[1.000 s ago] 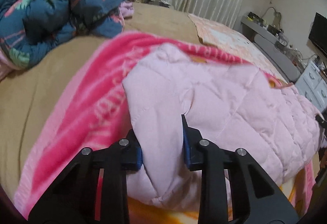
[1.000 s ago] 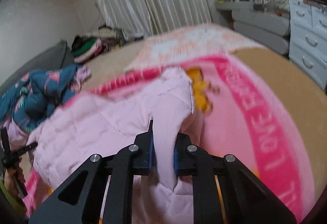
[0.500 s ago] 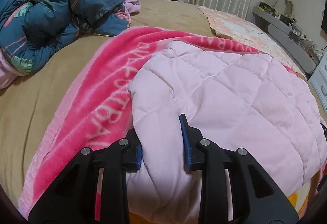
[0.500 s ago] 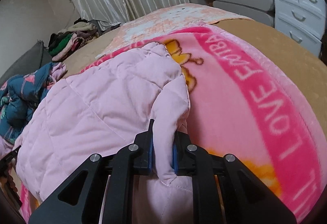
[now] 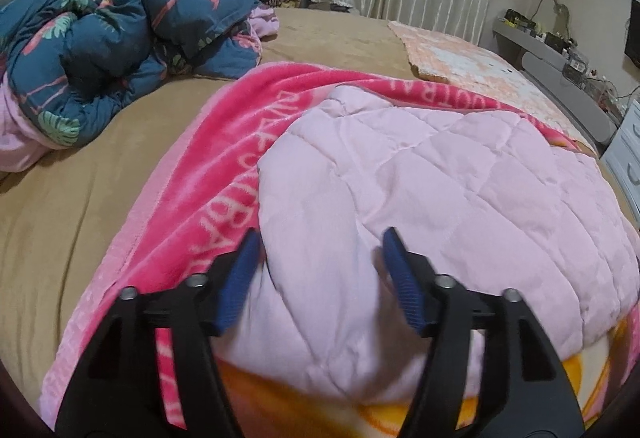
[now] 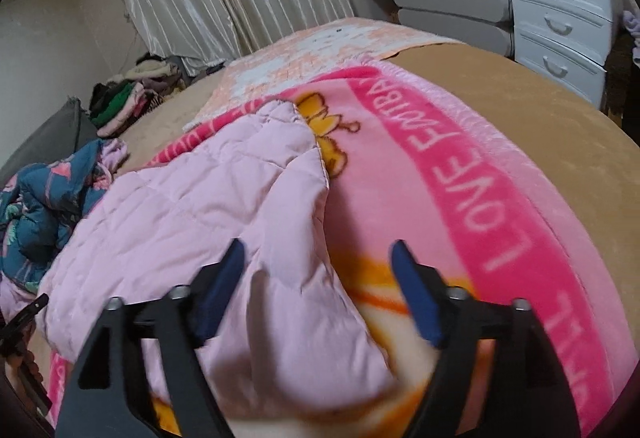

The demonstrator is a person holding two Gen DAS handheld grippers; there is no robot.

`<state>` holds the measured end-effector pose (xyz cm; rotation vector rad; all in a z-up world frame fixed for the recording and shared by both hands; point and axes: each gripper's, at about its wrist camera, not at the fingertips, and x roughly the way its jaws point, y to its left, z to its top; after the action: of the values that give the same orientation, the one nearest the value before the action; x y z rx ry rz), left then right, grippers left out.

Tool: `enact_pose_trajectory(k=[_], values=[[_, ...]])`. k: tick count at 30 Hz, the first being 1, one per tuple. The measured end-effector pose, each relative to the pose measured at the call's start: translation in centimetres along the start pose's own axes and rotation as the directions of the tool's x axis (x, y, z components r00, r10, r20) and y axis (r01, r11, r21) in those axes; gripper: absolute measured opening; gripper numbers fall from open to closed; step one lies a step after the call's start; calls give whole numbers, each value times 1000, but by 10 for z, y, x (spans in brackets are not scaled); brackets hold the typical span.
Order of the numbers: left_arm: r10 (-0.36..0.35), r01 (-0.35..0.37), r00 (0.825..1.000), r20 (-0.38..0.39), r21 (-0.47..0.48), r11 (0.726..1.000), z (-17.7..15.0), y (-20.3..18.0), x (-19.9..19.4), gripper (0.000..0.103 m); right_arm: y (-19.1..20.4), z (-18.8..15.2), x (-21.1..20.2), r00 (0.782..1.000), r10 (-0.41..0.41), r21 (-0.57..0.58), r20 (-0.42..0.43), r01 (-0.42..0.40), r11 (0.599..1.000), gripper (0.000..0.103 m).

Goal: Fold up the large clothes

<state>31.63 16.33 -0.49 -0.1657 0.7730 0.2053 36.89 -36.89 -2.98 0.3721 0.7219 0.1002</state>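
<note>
Now the pale pink quilted garment [image 5: 420, 198] lies flat and folded on the bright pink blanket [image 5: 224, 166] spread over the tan bed [image 5: 80, 174]. Half a second ago both tongs pinched its near edge; since then the jaws of each have just been opening, and the cloth has dropped out of the grip. The left gripper [image 5: 320, 266] stands moderately wide with the garment's corner lying loose between its blue pads, neither pad pressing as far as the blur allows. The right gripper [image 6: 318, 278] is spread wider still, its left pad over the garment's edge and its right pad over the blanket's orange print, holding nothing.

Only the left wrist view shows the crumpled navy flamingo quilt [image 5: 120, 38] in full, beyond the blanket. Only the right wrist view shows the white chest of drawers [image 6: 560, 10] past the bed and the blanket's lettering on that side.
</note>
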Motion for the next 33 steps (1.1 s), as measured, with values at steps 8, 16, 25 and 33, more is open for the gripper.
enact_pose_trajectory(k=[8, 16, 25, 33], values=[[-12, 12, 999, 34, -6, 1000, -17, -4, -29, 92, 4, -14, -42, 999, 42, -1, 31, -42, 999, 98], [-19, 19, 1000, 18, -16, 1000, -39, -7, -42, 94, 12, -34, -44, 998, 65, 16, -10, -65, 998, 99], [-33, 31, 999, -16, -92, 995, -66, 1, -39, 94, 15, -67, -29, 995, 58, 56, -78, -54, 997, 99], [-175, 141, 981, -79, -316, 938, -84, 26, -15, 93, 17, -80, -9, 989, 83, 139, -121, -66, 988, 99]])
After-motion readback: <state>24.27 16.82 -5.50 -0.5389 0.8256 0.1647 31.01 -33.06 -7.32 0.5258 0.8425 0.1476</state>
